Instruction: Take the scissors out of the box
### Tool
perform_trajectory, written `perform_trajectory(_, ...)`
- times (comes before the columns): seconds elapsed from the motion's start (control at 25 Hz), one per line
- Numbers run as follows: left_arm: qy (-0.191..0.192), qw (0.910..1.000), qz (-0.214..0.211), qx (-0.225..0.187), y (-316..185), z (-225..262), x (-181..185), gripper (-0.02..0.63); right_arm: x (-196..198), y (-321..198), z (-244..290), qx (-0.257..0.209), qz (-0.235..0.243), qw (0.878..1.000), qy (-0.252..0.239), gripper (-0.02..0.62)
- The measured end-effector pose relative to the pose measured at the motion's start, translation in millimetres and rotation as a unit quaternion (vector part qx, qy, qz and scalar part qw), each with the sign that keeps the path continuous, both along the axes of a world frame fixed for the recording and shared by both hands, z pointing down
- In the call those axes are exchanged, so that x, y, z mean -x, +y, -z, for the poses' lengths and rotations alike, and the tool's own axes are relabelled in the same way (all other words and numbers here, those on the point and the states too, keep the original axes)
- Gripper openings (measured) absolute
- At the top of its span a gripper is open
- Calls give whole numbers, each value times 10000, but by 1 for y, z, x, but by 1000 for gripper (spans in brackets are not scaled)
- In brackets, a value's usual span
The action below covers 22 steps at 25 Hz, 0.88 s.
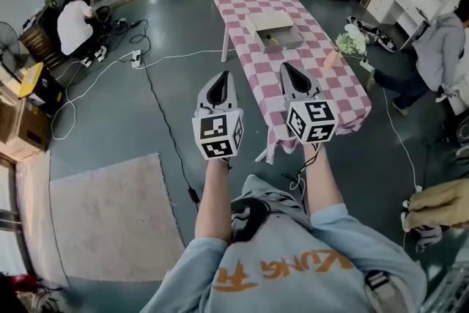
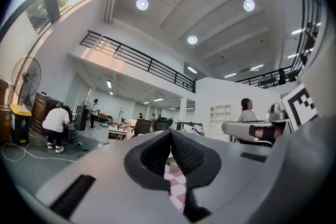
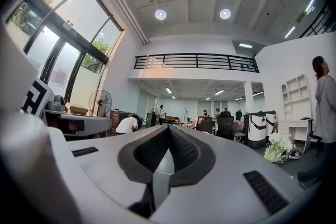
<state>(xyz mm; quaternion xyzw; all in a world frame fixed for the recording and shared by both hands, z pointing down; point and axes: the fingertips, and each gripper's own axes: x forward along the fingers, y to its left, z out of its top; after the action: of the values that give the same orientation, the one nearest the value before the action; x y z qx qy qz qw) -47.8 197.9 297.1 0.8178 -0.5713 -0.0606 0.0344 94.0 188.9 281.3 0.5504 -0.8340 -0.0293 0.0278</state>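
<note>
An open grey cardboard box (image 1: 272, 28) lies in the middle of a table with a pink-and-white checked cloth (image 1: 322, 77). Something small and yellowish shows inside the box; I cannot make out scissors. Both grippers are held level in front of the person, short of the table's near end. My left gripper (image 1: 220, 77) hangs over the floor just left of the table, shut and empty. My right gripper (image 1: 288, 68) is over the near part of the cloth, also shut and empty. The left gripper view shows the left gripper's (image 2: 170, 131) jaws together, and the right gripper view shows the right gripper's (image 3: 169, 127) jaws together.
A pink vase with white flowers (image 1: 349, 41) stands at the table's right edge. One person (image 1: 75, 24) crouches at the far left and another (image 1: 438, 49) stands at the right. Cables (image 1: 157, 102) cross the floor, and a pale rug (image 1: 110, 216) lies at the near left.
</note>
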Motion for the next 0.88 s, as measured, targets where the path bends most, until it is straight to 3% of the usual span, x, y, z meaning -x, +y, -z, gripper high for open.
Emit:
perform_trajectory(0.48,107,9996,257,-78,-33,5,33,20,21,-42,14,-129,108,9998,67,-3)
perform_trajectory(0.88,42,9995,303,69,-102,-14,42,20,19,-116,-8,17,42,9998,-169,-3)
